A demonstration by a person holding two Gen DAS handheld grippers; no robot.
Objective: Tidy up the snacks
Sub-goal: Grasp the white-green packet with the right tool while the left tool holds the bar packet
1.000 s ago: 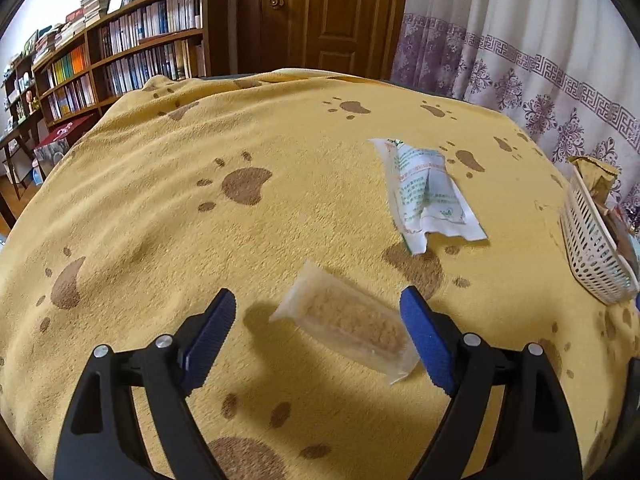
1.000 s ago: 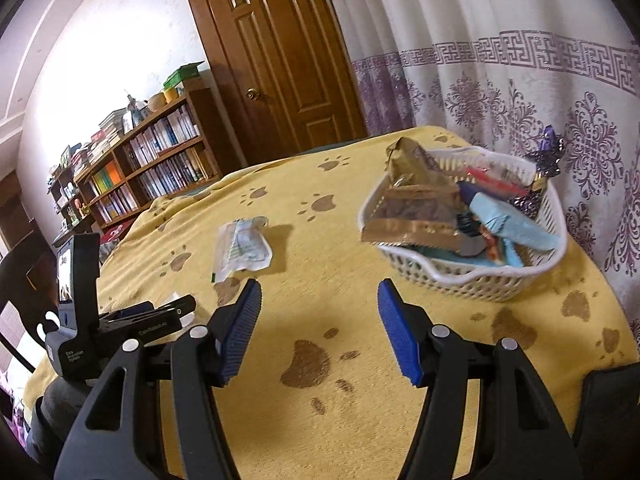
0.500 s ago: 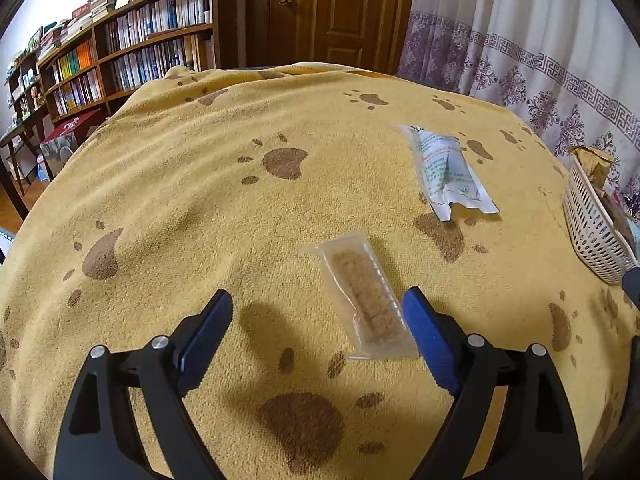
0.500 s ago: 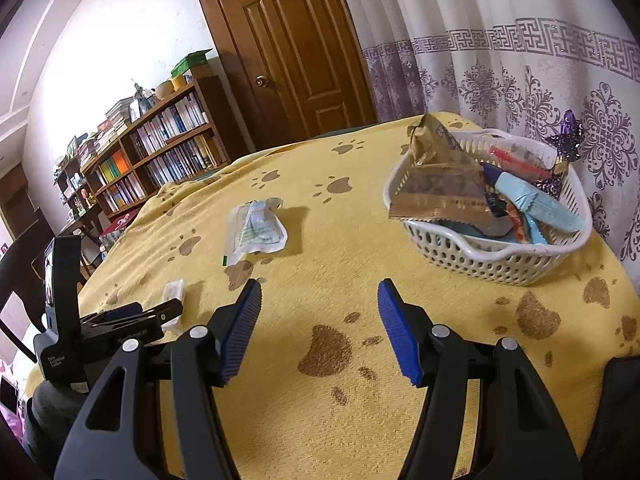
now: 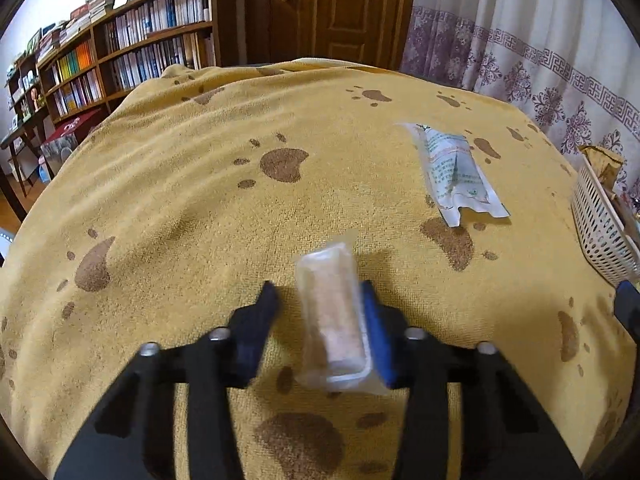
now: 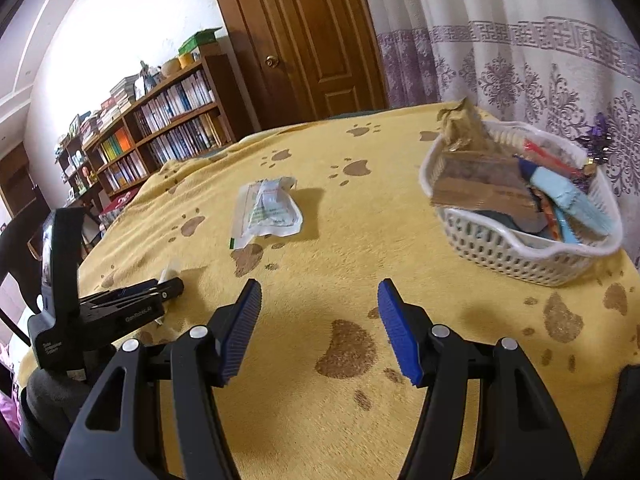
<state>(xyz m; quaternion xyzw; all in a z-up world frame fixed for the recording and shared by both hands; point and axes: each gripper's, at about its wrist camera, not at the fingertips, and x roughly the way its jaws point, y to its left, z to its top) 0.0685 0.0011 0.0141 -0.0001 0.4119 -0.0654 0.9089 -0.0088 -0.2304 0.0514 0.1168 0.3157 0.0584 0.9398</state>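
A clear packet with a tan snack bar (image 5: 334, 316) lies on the yellow paw-print cloth (image 5: 200, 184), between the jaws of my left gripper (image 5: 320, 300). The jaws are closing around it; the right pad touches it, a gap shows at the left pad. A white and green packet (image 5: 454, 170) lies further back right; it also shows in the right wrist view (image 6: 268, 210). A white basket (image 6: 516, 252) holds several snacks at the right. My right gripper (image 6: 320, 304) is open and empty above the cloth. The left gripper (image 6: 120, 304) shows at the left there.
A bookshelf (image 5: 120, 56), a wooden door (image 5: 336, 12) and a patterned curtain (image 5: 540, 48) stand behind the table. The basket's edge (image 5: 600, 232) shows at the right in the left wrist view.
My left gripper has moved forward over the snack bar and its jaws have narrowed around it. The right gripper has shifted a little; it stays open.
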